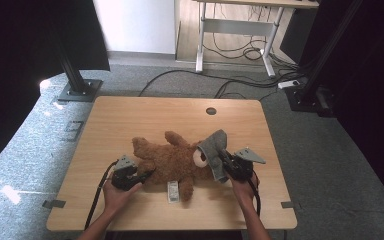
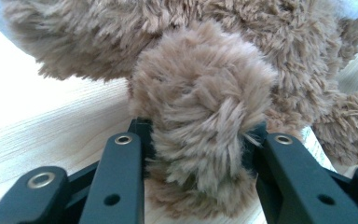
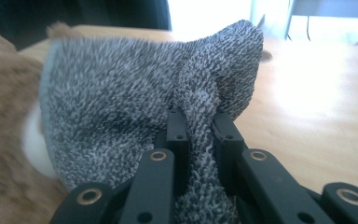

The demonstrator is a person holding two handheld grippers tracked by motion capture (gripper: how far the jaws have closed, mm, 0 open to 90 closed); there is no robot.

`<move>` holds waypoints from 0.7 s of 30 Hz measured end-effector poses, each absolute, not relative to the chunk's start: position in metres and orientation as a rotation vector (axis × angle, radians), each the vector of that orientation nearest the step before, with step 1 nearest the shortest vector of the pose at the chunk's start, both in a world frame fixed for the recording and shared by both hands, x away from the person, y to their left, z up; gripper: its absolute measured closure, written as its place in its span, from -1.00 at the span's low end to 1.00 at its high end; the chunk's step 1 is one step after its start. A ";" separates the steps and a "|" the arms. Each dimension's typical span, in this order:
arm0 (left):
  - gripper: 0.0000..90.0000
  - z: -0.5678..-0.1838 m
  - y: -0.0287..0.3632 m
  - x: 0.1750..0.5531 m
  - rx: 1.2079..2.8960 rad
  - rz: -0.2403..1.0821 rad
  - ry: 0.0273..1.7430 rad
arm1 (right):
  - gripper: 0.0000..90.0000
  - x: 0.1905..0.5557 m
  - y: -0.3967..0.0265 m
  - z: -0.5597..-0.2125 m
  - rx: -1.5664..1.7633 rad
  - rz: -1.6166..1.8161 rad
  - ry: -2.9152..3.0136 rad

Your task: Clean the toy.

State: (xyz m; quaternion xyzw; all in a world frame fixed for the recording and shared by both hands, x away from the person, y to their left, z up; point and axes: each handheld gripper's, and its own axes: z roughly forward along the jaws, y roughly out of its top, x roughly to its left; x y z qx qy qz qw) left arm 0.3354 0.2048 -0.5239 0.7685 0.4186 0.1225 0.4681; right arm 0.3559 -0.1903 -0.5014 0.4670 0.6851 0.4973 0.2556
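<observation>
High view first: a brown teddy bear lies flat on the wooden table, a bit nearer the person's edge than the far edge. Its head points to 3 o'clock and its legs point to 9 o'clock. A white tag sticks out from the bear at 6 o'clock.

A grey knit hat sits on the bear's head, at 3 o'clock from its tummy. The right gripper is at 3 o'clock from the hat. In the right gripper view its two black jaws are squeezed tight on a fold of the hat, so it is holding the hat. The bear's fur shows at 9 o'clock there.

The left gripper is at 9 o'clock from the bear's body, low on the table. In the left gripper view a fluffy bear paw sits between the jaws, and both jaws press into its fur, so this gripper is holding the paw. The table shows pale under it.

A round hole is in the table at 12 o'clock, well apart from the bear.
</observation>
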 end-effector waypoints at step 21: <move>0.08 -0.503 0.222 0.319 1.834 0.364 0.953 | 0.78 0.353 -0.213 -0.511 1.336 1.424 1.843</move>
